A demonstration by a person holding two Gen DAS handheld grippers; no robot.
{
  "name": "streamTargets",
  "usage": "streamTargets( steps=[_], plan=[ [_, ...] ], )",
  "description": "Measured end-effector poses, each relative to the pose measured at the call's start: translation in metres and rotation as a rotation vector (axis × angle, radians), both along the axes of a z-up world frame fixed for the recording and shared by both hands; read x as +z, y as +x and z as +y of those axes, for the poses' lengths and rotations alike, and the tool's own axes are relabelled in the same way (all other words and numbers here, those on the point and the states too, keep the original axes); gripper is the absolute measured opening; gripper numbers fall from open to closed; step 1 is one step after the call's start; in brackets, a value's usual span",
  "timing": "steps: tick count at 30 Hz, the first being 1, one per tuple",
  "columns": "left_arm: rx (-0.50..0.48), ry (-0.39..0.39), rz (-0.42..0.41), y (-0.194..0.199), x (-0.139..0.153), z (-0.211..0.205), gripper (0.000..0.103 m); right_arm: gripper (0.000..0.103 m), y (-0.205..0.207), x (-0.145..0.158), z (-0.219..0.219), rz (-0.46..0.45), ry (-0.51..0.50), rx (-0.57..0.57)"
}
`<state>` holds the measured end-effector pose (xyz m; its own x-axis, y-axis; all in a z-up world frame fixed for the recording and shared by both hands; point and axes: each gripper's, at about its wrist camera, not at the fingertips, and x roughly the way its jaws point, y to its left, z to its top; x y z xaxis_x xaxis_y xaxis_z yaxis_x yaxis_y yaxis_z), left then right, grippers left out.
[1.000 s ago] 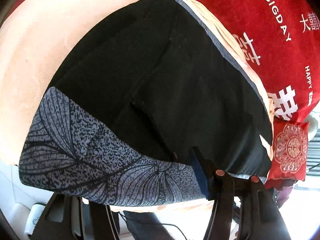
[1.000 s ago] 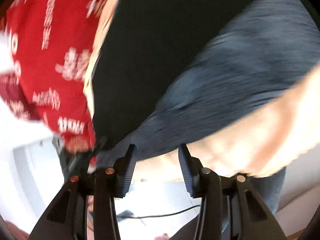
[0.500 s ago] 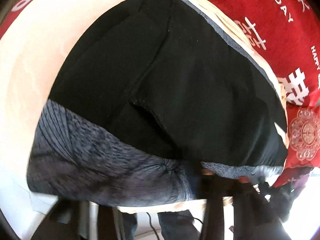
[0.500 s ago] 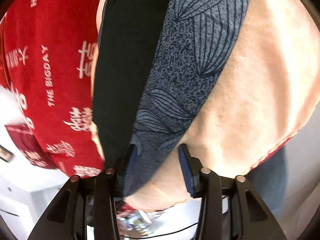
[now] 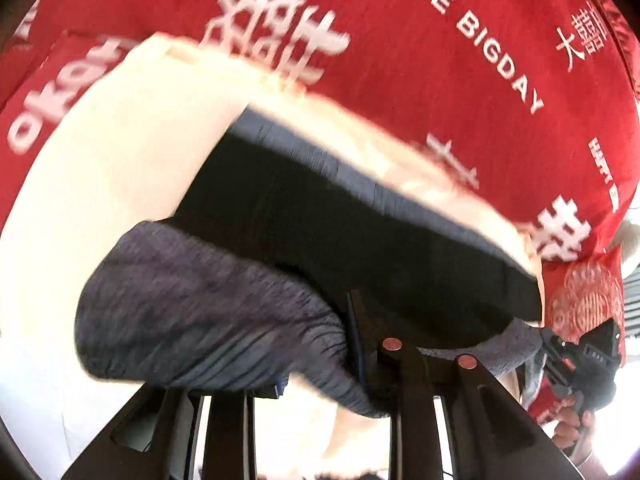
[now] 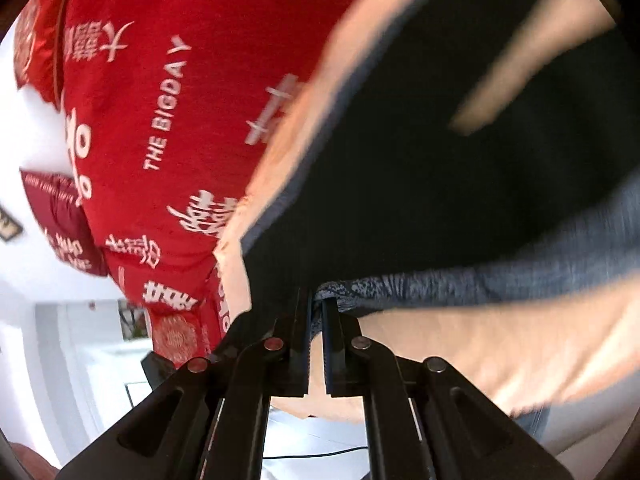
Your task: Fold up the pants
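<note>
I see both grippers, left (image 5: 320, 344) and right (image 6: 316, 320), pinching the black pants with grey leaf-print waistband (image 5: 360, 240) over a peach towel (image 5: 100, 152) on a red printed bedspread (image 5: 440, 80); white room beyond.

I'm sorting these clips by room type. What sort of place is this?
Probably a bedroom at home: the pants lie on a peach blanket over red wedding bedding printed "THE BIGDAY", with matching red pillows beside a white wall.

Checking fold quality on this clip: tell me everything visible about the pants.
The pants are black soft fabric with a grey-blue leaf-print band along the near edge, bunched. They lie on a peach blanket. The left gripper and the right gripper each pinch that band. Motion blur hides finer detail.
</note>
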<state>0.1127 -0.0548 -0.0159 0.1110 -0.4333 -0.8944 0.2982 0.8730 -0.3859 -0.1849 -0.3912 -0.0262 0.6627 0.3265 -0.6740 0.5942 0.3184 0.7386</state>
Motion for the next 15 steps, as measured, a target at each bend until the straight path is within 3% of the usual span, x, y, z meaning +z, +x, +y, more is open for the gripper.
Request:
streamTargets(
  steps=[5,8,10,12,15],
  plan=[
    [0.015,0.097,-0.099,0.059,-0.029,-0.049,0.026,0.005,0.076,-0.001,-0.053,0.019,-0.066,0.101],
    [0.040,0.188,-0.117,0.088,-0.062,-0.070,0.038,0.005,0.124,-0.024,-0.081,0.064,-0.098,0.157],
    [0.058,0.229,-0.098,0.103,-0.084,-0.079,0.040,0.005,0.155,-0.047,-0.094,0.117,-0.137,0.212],
    [0.067,0.245,-0.107,0.111,-0.095,-0.085,0.047,0.005,0.174,-0.065,-0.103,0.153,-0.151,0.235],
    [0.075,0.264,-0.100,0.118,-0.099,-0.088,0.048,0.005,0.197,-0.089,-0.113,0.204,-0.183,0.278]
  ],
)
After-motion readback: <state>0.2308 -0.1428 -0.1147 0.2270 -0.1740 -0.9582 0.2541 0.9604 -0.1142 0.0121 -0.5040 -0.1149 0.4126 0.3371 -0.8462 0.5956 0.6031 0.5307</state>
